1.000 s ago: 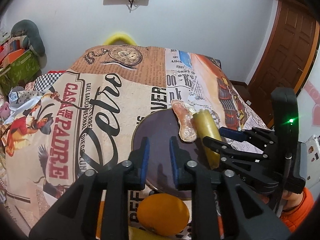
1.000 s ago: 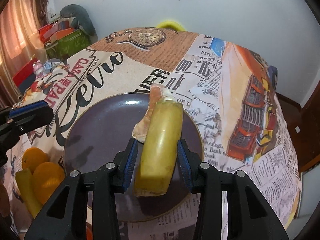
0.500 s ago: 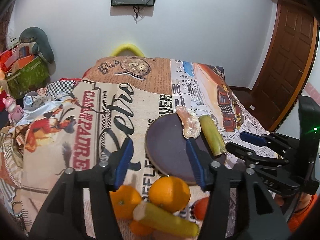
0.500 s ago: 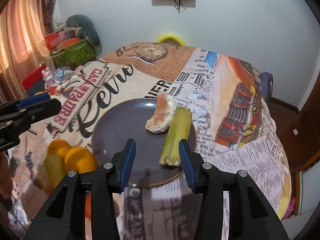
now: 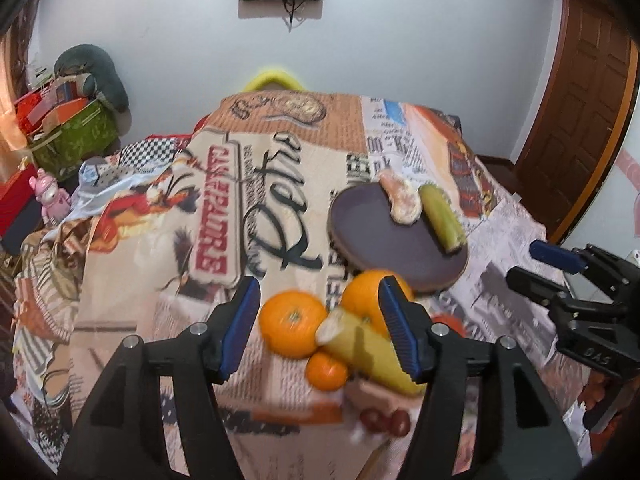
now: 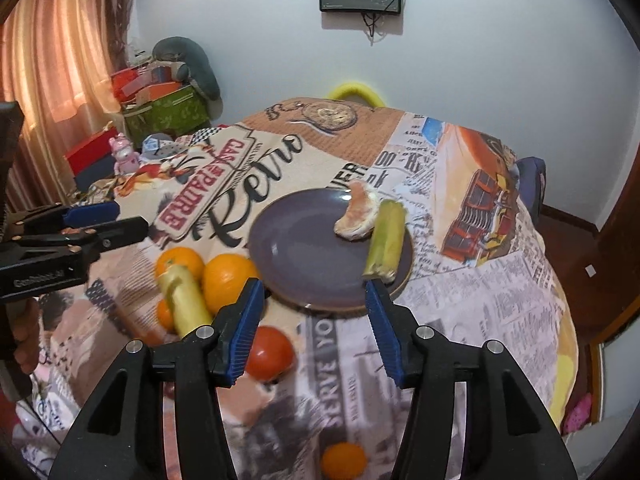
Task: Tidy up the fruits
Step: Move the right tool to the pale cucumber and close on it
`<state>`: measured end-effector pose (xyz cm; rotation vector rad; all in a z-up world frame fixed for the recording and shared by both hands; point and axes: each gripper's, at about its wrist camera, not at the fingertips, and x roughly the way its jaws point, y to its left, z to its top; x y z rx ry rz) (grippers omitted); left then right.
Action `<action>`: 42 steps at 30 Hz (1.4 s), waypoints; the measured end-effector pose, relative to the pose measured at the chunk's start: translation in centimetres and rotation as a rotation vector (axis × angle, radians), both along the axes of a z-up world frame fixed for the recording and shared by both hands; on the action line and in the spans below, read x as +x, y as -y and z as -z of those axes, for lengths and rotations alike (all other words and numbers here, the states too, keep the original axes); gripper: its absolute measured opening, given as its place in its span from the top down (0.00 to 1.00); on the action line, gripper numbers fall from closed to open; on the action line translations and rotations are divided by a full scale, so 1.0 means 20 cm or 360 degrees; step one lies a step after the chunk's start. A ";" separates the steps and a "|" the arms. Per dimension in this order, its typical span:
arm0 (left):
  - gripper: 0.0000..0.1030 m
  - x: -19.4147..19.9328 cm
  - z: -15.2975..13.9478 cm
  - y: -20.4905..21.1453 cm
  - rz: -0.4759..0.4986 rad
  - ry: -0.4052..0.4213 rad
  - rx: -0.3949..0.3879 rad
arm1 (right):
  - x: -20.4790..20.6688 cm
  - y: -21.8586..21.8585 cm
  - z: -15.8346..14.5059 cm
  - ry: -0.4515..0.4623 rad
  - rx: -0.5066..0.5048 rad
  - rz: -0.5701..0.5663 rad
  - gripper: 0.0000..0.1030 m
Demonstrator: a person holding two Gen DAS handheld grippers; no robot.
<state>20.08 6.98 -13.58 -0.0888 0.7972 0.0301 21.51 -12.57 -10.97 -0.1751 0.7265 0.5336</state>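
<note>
While opening wider, left gripper [image 5: 320, 330] above a heap of fruit, nothing pressed between its blue pads. Under it, oranges [image 5: 293, 328] touching a yellow banana piece [image 5: 370, 346], small grapes [image 5: 386, 420] near at 5 o'clock. From this heap at 1 o'clock, purple plate [image 5: 372, 236] on the printed tablecloth [image 5: 168, 216]; on its far-right part a peeled orange slice [image 5: 404, 202] just beside a greenish banana piece [image 5: 442, 218]. Right gripper [image 6: 316, 320] also opening, empty, just before the near rim of the plate. Red tomato [image 6: 270, 352] at 7 o'clock from the plate, behind the left pad of this gripper. One more small orange [image 6: 344, 460] near the bottom edge, well apart from the heap.
</note>
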 end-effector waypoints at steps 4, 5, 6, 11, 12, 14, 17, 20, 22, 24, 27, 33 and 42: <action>0.41 -0.07 0.06 -0.06 -0.0025 -0.0050 -0.0015 | -0.06 -0.05 0.03 -0.0022 0.0007 -0.0038 0.52; 0.41 -0.09 0.08 -0.08 -0.0034 -0.0062 -0.0025 | -0.07 -0.07 0.03 -0.0027 0.0008 -0.0052 0.52; 0.41 -0.10 0.09 -0.09 -0.0040 -0.0071 -0.0030 | -0.08 -0.09 0.04 -0.0035 0.0009 -0.0065 0.52; 0.41 -0.17 0.16 -0.16 -0.0065 -0.0122 -0.0018 | -0.11 -0.21 0.11 -0.0095 -0.0002 -0.0147 0.52; 0.41 -0.18 0.17 -0.18 -0.0070 -0.0128 -0.0020 | -0.11 -0.24 0.13 -0.0111 -0.0008 -0.0163 0.52; 0.41 -0.21 0.19 -0.20 -0.0080 -0.0141 -0.0033 | -0.12 -0.29 0.16 -0.0146 -0.0018 -0.0187 0.52; 0.41 -0.24 0.23 -0.23 -0.0086 -0.0166 -0.0047 | -0.11 -0.37 0.23 -0.0217 -0.0042 -0.0218 0.52; 0.41 -0.27 0.27 -0.25 -0.0082 -0.0190 -0.0047 | -0.10 -0.43 0.28 -0.0265 -0.0068 -0.0253 0.54; 0.41 -0.28 0.30 -0.24 -0.0075 -0.0206 -0.0053 | -0.10 -0.47 0.31 -0.0282 -0.0100 -0.0269 0.59; 0.41 -0.28 0.32 -0.24 -0.0068 -0.0221 -0.0057 | -0.09 -0.48 0.32 -0.0272 -0.0132 -0.0255 0.59; 0.41 -0.29 0.34 -0.22 -0.0052 -0.0232 -0.0058 | -0.08 -0.49 0.33 -0.0286 -0.0148 -0.0247 0.60; 0.41 -0.28 0.36 -0.20 -0.0028 -0.0240 -0.0061 | -0.05 -0.51 0.37 -0.0314 -0.0178 -0.0244 0.59; 0.41 -0.23 0.35 -0.22 -0.0059 -0.0240 -0.0084 | -0.08 -0.45 0.32 -0.0331 -0.0044 -0.0304 0.67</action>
